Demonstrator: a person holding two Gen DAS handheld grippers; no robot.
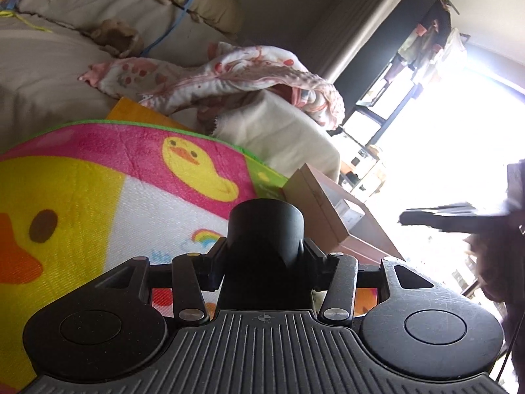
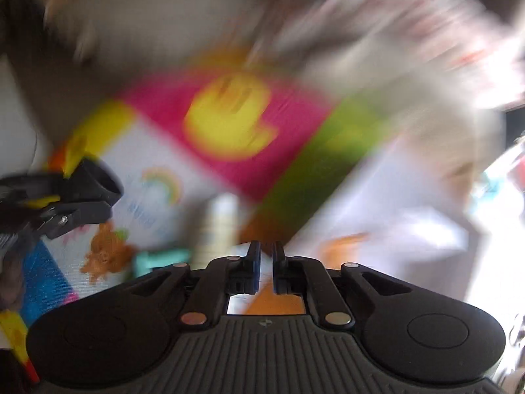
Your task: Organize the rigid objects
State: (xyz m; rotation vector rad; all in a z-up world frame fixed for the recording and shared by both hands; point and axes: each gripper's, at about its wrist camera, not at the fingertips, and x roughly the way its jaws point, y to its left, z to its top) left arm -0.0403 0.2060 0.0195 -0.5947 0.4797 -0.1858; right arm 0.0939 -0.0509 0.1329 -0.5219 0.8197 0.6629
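My left gripper (image 1: 265,246) is shut on a black cylindrical cup (image 1: 265,226) and holds it above the colourful duck mat (image 1: 98,180). The same cup (image 2: 96,180) shows at the left of the right wrist view, clamped in the left gripper. My right gripper (image 2: 265,262) is nearly shut with only a narrow gap and holds nothing; its view is heavily blurred. A pale upright bottle-like thing (image 2: 220,220) and a teal object (image 2: 157,259) lie on the mat just ahead of it. The right gripper also shows at the right of the left wrist view (image 1: 407,218).
A cardboard box (image 1: 325,203) sits at the mat's right edge. A pink patterned blanket (image 1: 229,75) and beige bedding (image 1: 49,75) lie behind the mat. A bright window (image 1: 443,138) is at the right.
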